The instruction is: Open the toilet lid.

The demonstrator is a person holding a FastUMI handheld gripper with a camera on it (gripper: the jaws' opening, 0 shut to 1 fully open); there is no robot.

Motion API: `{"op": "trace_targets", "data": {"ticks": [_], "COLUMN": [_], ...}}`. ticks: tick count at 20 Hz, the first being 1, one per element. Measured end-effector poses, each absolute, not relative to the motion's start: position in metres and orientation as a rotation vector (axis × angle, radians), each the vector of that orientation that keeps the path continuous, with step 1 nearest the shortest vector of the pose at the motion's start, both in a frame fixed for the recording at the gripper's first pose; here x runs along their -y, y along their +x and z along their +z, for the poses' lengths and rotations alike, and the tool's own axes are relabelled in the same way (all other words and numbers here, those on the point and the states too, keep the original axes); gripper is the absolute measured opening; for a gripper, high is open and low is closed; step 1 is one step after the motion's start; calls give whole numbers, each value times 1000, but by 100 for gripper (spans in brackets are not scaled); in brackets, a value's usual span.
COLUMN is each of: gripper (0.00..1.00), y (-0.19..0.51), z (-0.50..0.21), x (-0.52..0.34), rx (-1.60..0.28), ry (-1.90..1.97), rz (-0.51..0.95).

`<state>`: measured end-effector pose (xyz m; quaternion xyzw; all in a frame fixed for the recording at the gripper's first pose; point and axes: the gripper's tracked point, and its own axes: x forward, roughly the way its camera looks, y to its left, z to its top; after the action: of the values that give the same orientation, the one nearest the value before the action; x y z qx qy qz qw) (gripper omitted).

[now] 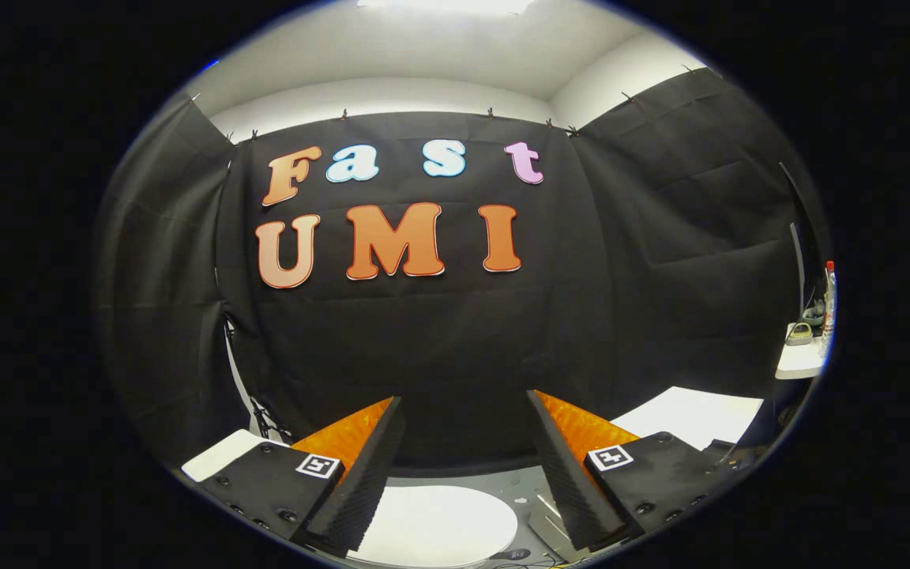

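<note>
White and rounded, the toilet lid point(435, 525) lies low between the fingers of the gripper point(463, 474) and below them, flat and closed as far as the view lets one tell. The gripper's fingers stand wide apart with nothing between their pads, aimed level at the booth's black cloth wall point(439, 340) rather than down at the lid. That is the relation the coming move turns on: the lid sits under and just ahead of the fingertips, not in front of them, so the gripper would likely have to tip downward and drop before a finger can get under the lid's near rim. The lid's broad curve faces the gripper, its far edge running toward the wall where the hinge probably lies, though that end is hidden. Grey floor point(518, 482) shows beside the lid to the right. Off to the far right, well apart from the lid, a bottle point(829, 304) with a red cap stands on a pale shelf point(799, 362). Lifting has not yet begun.
</note>
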<state>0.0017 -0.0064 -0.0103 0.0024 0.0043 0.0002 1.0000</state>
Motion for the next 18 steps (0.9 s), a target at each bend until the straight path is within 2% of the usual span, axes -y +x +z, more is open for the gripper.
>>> {"op": "trace_targets", "data": {"ticks": [7,18], "gripper": [98,98], "y": [8,19], "z": [-49,-182], "x": [24,87], "rx": [5,-78], "ry": [40,195], "rz": [-3,-85]}}
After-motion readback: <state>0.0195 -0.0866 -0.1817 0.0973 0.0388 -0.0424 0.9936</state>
